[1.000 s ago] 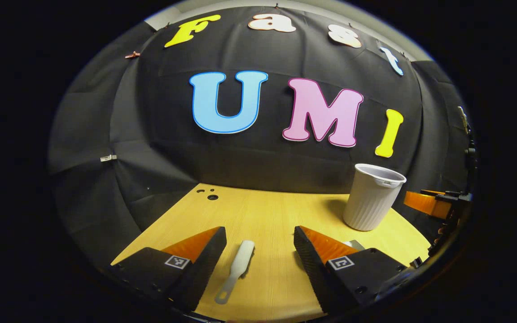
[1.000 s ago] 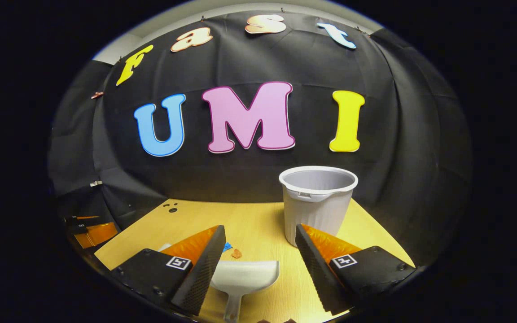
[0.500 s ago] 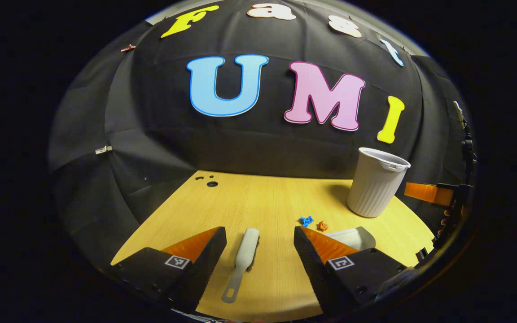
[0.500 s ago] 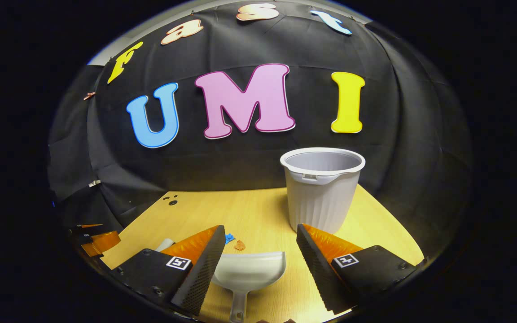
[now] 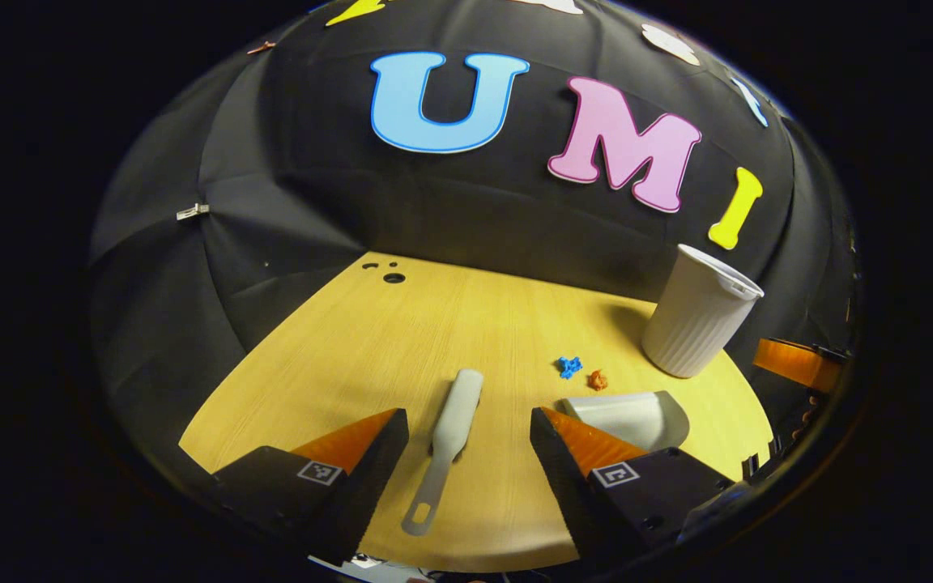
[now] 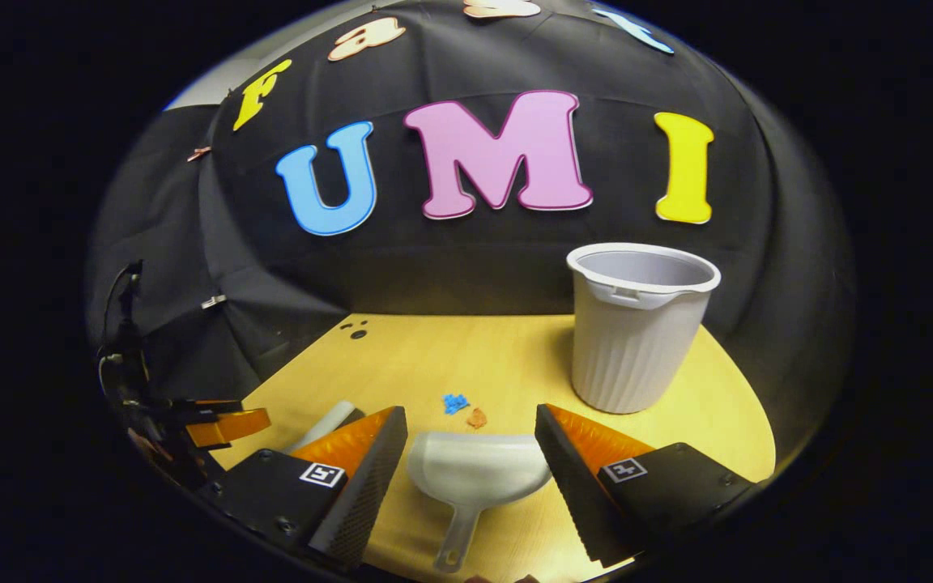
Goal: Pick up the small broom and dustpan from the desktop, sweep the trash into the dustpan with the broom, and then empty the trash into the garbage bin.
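Note:
A small white broom (image 5: 449,437) lies flat on the wooden desk (image 5: 402,340), handle toward me, between the spread fingers of my left gripper (image 5: 469,441), which is open and holds nothing. The white dustpan (image 6: 475,478) rests on the desk between the fingers of my right gripper (image 6: 470,441), also open, its handle pointing at me. The dustpan (image 5: 628,413) shows in the left gripper view too. Beyond it sit a blue scrap (image 6: 455,402) and an orange scrap (image 6: 476,418). The white ribbed bin (image 6: 636,324) stands upright at the back right.
Bare desk stretches from the scraps to the back wall. Small holes (image 5: 392,277) mark the far left corner of the desk. The broom's tip (image 6: 327,421) and the left gripper's orange finger (image 6: 227,427) show at the left of the right gripper view.
Both grippers have risen and tilted downward, so more desk shows; the broom, dustpan and scraps now sit farther up in view. The right gripper has also shifted left. Neither gripper has shut.

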A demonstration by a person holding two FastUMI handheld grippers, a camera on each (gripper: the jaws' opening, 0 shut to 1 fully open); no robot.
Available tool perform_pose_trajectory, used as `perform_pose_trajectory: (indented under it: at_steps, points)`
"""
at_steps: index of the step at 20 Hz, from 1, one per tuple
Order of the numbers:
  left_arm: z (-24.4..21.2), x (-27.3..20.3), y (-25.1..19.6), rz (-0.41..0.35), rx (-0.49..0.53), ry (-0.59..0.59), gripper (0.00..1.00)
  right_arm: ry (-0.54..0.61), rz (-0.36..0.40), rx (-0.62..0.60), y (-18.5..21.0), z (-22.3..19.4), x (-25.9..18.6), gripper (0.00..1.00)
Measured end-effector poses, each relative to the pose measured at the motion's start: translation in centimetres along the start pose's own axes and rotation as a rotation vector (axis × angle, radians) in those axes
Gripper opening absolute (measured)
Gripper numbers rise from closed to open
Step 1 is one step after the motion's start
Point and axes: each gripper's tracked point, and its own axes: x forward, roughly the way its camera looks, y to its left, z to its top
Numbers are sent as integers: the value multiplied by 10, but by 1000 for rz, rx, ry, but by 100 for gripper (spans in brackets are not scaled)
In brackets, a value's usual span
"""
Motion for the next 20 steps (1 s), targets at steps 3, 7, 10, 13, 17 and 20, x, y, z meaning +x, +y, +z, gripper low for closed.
perform_pose_trajectory:
  at_steps: [3,7,10,13,17,20]
  points:
    - [-20,20,11,17,0,84,96,59,54,-23,11,-15,3,99]
    - [-54,41,20,25,43,228,96,71,30,-28,2,-22,4,99]
    - [-78,53,18,1,81,332,96,104,-28,29,-19,-37,4,99]
    - [-97,69,21,-2,151,436,96,138,-82,72,-37,-51,0,99]
    - [-106,90,20,-3,198,522,96,160,-123,102,-48,-65,-4,99]
    - [-112,102,21,12,178,561,95,182,-132,127,-42,-78,-5,99]
